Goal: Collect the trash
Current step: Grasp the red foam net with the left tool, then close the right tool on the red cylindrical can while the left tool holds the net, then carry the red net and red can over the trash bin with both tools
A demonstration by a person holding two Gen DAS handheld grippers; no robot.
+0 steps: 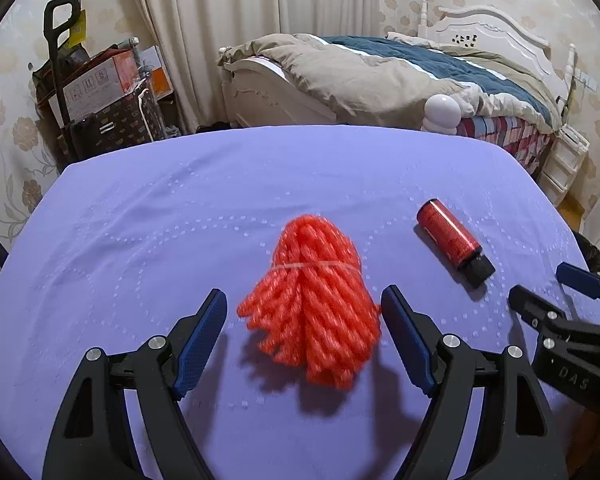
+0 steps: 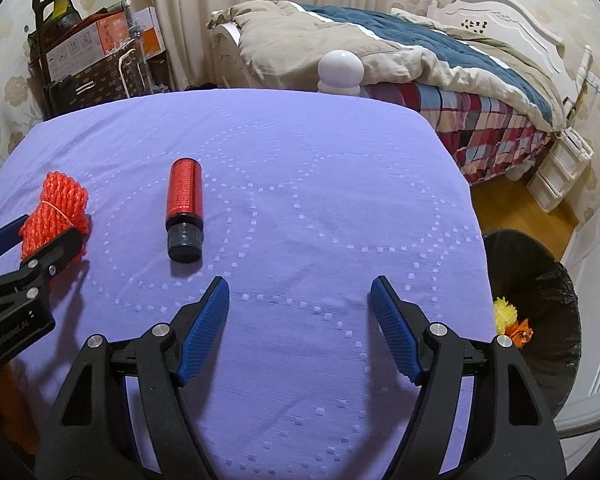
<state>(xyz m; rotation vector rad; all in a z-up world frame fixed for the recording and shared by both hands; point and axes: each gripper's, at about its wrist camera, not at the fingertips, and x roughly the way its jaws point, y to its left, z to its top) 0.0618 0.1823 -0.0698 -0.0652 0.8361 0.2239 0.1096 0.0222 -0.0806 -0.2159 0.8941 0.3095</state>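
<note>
My left gripper stands wide with the orange foam net bundle lying loose between its pads on the purple tablecloth. My right gripper is wide and empty; the red bottle lies at its eleven o'clock, the black-lined trash bin at three.

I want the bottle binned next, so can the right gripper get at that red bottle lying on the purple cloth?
Probably yes. The right gripper is open and empty, and the red bottle lies ahead to its left with bare purple cloth between. The left gripper sits beyond the bottle, around the orange netting.
</note>
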